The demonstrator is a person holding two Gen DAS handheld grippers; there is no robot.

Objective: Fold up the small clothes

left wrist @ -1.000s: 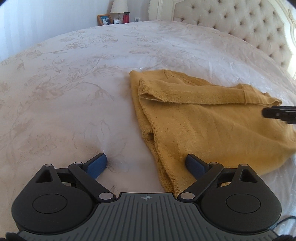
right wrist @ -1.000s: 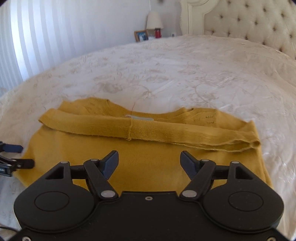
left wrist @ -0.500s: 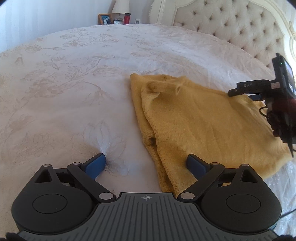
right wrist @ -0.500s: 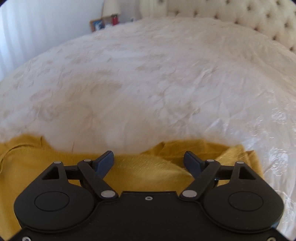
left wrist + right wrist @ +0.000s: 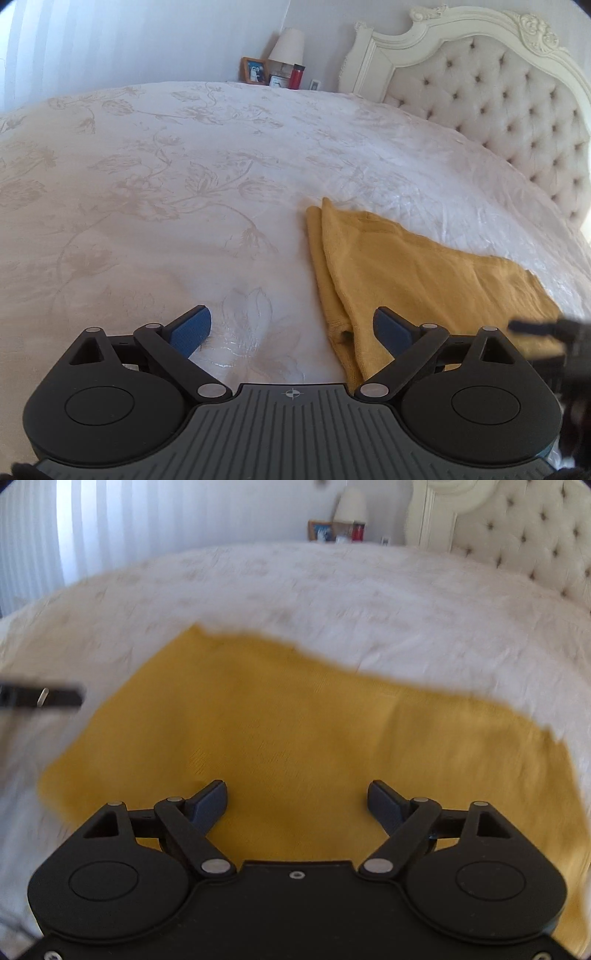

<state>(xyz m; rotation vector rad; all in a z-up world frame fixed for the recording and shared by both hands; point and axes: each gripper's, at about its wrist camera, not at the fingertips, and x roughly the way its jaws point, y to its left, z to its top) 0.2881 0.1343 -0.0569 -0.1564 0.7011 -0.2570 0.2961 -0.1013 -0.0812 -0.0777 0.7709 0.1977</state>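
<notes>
A mustard-yellow knit garment lies folded flat on the white bedspread. In the left wrist view my left gripper is open and empty, just above the bedspread at the garment's near left corner; its right finger is over the cloth edge. In the right wrist view, which is blurred, the garment fills the middle and my right gripper is open and empty over its near part. Part of the right gripper shows at the right edge of the left wrist view.
A tufted cream headboard stands at the back right. A nightstand holds a lamp, a framed photo and a red cup. White curtains hang at the far left. The bedspread spreads wide to the left.
The folded-over sleeve band seen a second ago is now covered; the garment shows a smooth top layer. My right gripper has pulled back toward the near edge. Both grippers stay open.
</notes>
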